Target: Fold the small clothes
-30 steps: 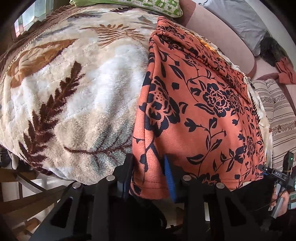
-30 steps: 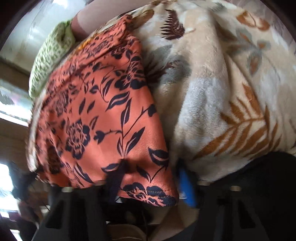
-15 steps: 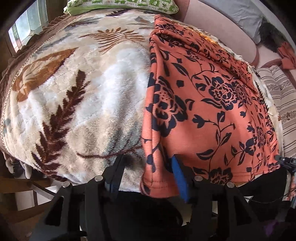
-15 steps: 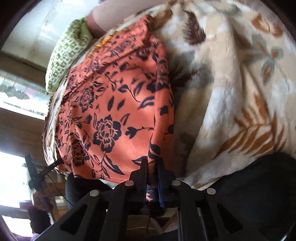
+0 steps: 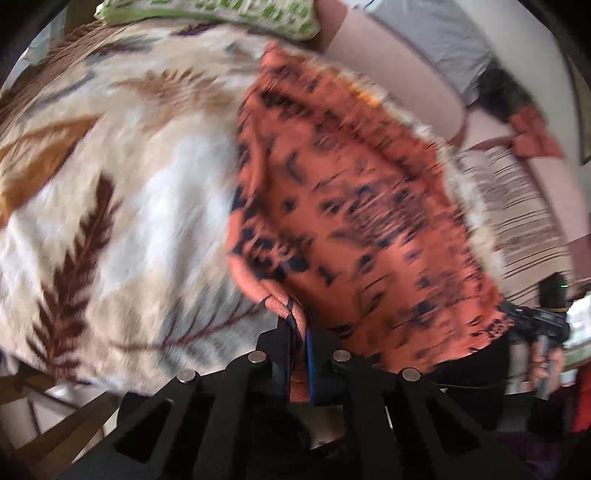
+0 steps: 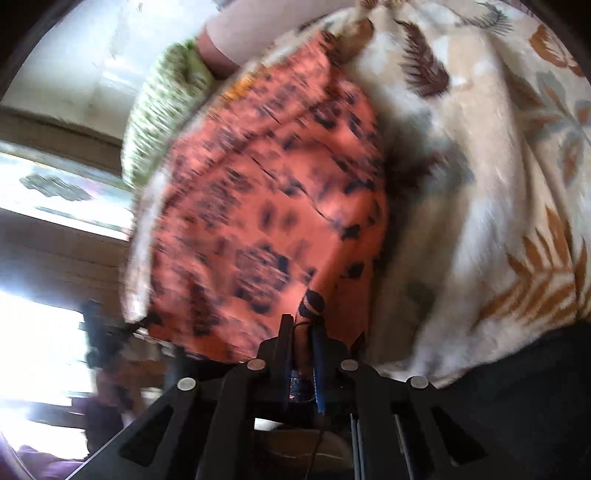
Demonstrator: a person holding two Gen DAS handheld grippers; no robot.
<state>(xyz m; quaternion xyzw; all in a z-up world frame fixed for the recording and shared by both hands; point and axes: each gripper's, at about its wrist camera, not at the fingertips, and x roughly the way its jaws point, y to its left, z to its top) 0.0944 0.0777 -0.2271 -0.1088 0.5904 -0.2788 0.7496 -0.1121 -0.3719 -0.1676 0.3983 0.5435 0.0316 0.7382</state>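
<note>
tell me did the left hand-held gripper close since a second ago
Yes. The left hand-held gripper went from open around the orange garment hem to pinching it, near the blanket edge.

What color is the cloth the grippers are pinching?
The cloth is orange with dark flowers, though blurry now. The left wrist view shows it best.

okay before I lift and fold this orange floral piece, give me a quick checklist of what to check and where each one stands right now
1. Left gripper shut on the orange garment near corner: ok.
2. Right gripper shut on the other near corner: ok.
3. Garment lying spread on the leaf-print blanket: ok.
4. Far edge flat and free: cannot tell, blurred.
5. Green pillow off the garment: ok.
</note>
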